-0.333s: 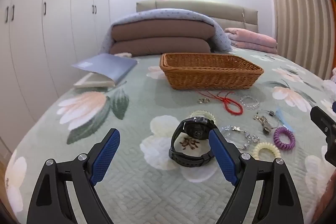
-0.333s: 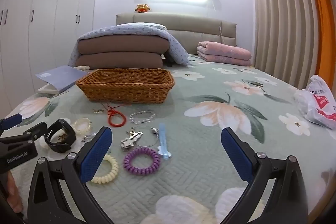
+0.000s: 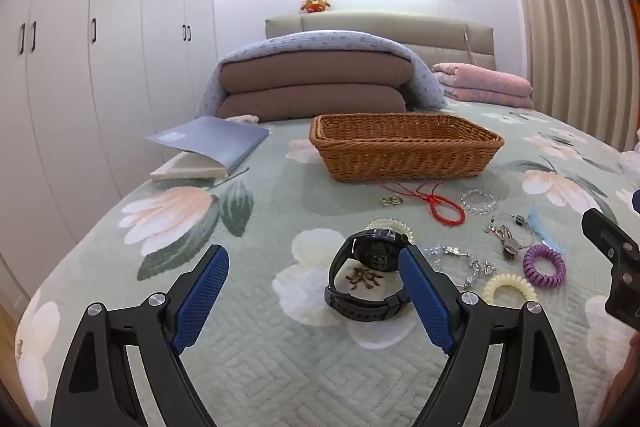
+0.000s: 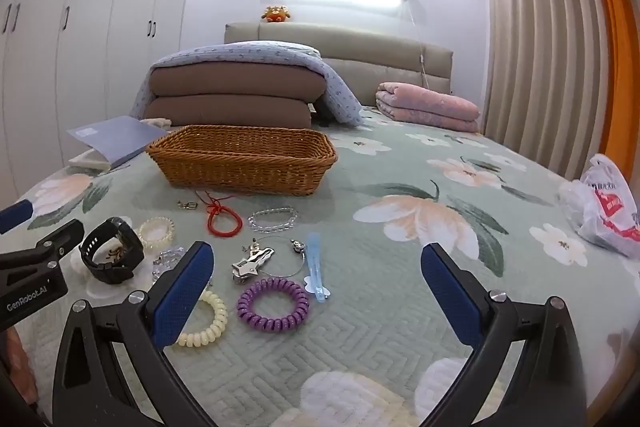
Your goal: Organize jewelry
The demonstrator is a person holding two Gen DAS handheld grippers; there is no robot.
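Note:
A black watch (image 3: pixel 366 279) lies on the green floral bedspread, just ahead of my open left gripper (image 3: pixel 316 299), close to its right finger; it also shows in the right wrist view (image 4: pixel 112 251). A wicker basket (image 3: pixel 404 151) (image 4: pixel 244 159) stands further back. Scattered before it are a red cord (image 4: pixel 222 219), a clear bead bracelet (image 4: pixel 274 219), a cream coil tie (image 4: pixel 204 319), a purple coil tie (image 4: pixel 273 305), a key ring (image 4: pixel 256 261) and a blue clip (image 4: pixel 316 267). My right gripper (image 4: pixel 316 303) is open and empty above the purple tie.
A blue book (image 3: pixel 208 143) lies at the left. Folded brown quilts (image 3: pixel 316 87) and a pink blanket (image 4: pixel 428 107) sit by the headboard. A plastic bag (image 4: pixel 604 207) lies at the right edge. White wardrobes line the left wall.
Both grippers have shifted only slightly; the watch and the other jewelry lie where they were.

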